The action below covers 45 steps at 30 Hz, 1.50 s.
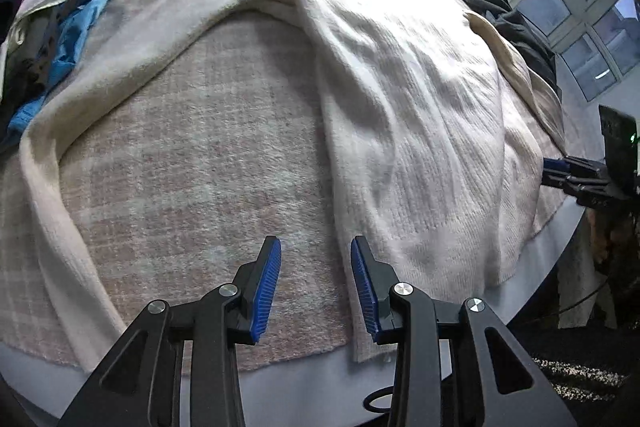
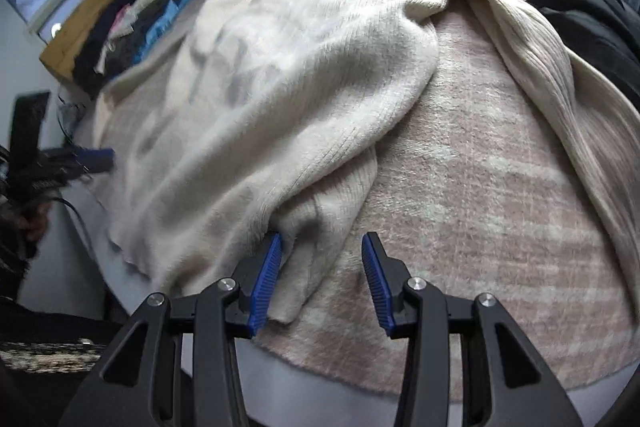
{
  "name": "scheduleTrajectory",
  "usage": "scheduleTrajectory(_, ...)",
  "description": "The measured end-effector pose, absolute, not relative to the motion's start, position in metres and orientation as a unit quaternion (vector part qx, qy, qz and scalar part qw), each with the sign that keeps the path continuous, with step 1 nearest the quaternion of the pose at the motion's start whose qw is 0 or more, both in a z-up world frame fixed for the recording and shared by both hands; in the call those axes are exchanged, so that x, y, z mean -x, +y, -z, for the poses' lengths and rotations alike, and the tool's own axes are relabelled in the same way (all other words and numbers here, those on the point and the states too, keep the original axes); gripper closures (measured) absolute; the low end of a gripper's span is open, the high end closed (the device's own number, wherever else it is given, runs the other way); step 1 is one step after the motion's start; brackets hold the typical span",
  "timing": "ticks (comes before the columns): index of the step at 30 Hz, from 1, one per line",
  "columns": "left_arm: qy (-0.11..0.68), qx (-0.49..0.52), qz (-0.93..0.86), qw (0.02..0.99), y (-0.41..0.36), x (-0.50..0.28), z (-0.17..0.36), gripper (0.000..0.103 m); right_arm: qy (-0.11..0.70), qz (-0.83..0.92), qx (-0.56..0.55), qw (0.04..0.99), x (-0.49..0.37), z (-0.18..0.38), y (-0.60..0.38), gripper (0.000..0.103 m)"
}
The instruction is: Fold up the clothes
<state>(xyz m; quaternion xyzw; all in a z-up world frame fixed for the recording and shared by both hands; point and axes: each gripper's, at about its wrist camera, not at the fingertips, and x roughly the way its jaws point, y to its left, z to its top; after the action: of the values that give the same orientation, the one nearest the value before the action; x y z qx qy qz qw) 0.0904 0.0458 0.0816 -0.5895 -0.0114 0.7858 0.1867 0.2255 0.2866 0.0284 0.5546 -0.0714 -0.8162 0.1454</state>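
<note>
Lying spread and rumpled on the pink blanket point(image 1: 200, 155) over the desk point(image 1: 532, 267), the cream sweater point(image 1: 420, 99) looks soft, floppy and light. Both the left claw point(image 1: 316, 251) and right claw point(image 2: 322, 247) are open and hold nothing. A good place to pinch looks like the hem edge point(image 2: 320, 267) near the right claw.

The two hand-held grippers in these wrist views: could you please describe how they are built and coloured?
Both look alike. The left hand-held gripper and the right hand-held gripper each have black, angular linkage arms with triangular cut-outs, joined by round silver pivot bolts. Each finger carries a blue ribbed pad. A thin black cable loops beneath the left one. No sleeves are visible.
</note>
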Motion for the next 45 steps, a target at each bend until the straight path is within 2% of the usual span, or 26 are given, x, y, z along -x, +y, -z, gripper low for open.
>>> scheduleTrajectory(1,-0.012,0.589,-0.787,0.183,0.044,-0.089,-0.082,0.069,-0.074,0.815,-0.555,0.150,-0.225,-0.028,0.286,0.064)
scheduleTrajectory(2,-0.012,0.589,-0.788,0.181,0.044,-0.088,-0.083,0.069,-0.084,0.814,-0.553,0.158,-0.225,-0.028,0.286,0.083)
scheduleTrajectory(3,-0.012,0.587,-0.789,0.179,0.043,-0.087,-0.084,0.069,-0.094,0.813,-0.551,0.165,-0.225,-0.028,0.286,0.095)
scheduleTrajectory(5,-0.014,0.585,-0.791,0.178,0.042,-0.094,-0.083,0.069,-0.150,0.809,-0.541,0.176,-0.230,-0.039,0.298,0.095)
scheduleTrajectory(8,-0.014,0.581,-0.794,0.179,0.043,-0.099,-0.087,0.069,-0.320,0.801,-0.456,0.220,-0.265,-0.085,0.356,0.096)
scheduleTrajectory(11,-0.026,0.578,-0.793,0.189,0.046,-0.104,-0.090,0.068,-0.407,0.804,-0.408,0.148,-0.308,-0.089,0.431,0.096)
scheduleTrajectory(14,-0.035,0.585,-0.786,0.199,0.060,-0.100,-0.081,0.068,-0.398,0.789,-0.466,0.049,-0.319,-0.055,0.461,0.096)
scheduleTrajectory(17,-0.035,0.595,-0.777,0.203,0.074,-0.099,-0.074,0.068,-0.385,0.779,-0.493,0.043,-0.313,-0.036,0.452,0.096)
scheduleTrajectory(22,-0.057,0.596,-0.768,0.230,0.094,-0.101,-0.071,0.068,-0.347,0.788,-0.507,0.048,-0.304,-0.040,0.445,0.096)
scheduleTrajectory(26,-0.060,0.601,-0.757,0.250,0.120,-0.102,-0.066,0.062,-0.341,0.793,-0.504,0.043,-0.300,-0.045,0.450,0.096)
scheduleTrajectory(30,-0.055,0.603,-0.752,0.260,0.144,-0.100,-0.060,0.061,-0.332,0.795,-0.505,0.047,-0.291,-0.045,0.443,0.096)
scheduleTrajectory(31,-0.052,0.596,-0.758,0.259,0.146,-0.100,-0.061,0.062,-0.331,0.796,-0.505,0.050,-0.285,-0.045,0.436,0.096)
scheduleTrajectory(32,-0.049,0.590,-0.763,0.259,0.148,-0.100,-0.062,0.072,-0.332,0.798,-0.501,0.057,-0.285,-0.050,0.433,0.096)
scheduleTrajectory(34,-0.046,0.585,-0.767,0.261,0.157,-0.096,-0.061,0.099,-0.332,0.801,-0.492,0.070,-0.284,-0.060,0.426,0.096)
scheduleTrajectory(37,-0.060,0.573,-0.773,0.266,0.148,-0.092,-0.072,0.100,-0.333,0.807,-0.480,0.091,-0.284,-0.075,0.417,0.096)
scheduleTrajectory(41,-0.109,0.547,-0.791,0.252,0.088,-0.096,-0.122,0.100,-0.334,0.813,-0.463,0.118,-0.283,-0.095,0.403,0.096)
scheduleTrajectory(45,-0.081,0.523,-0.823,0.206,0.030,-0.115,-0.176,0.100,-0.335,0.815,-0.451,0.144,-0.284,-0.109,0.388,0.096)
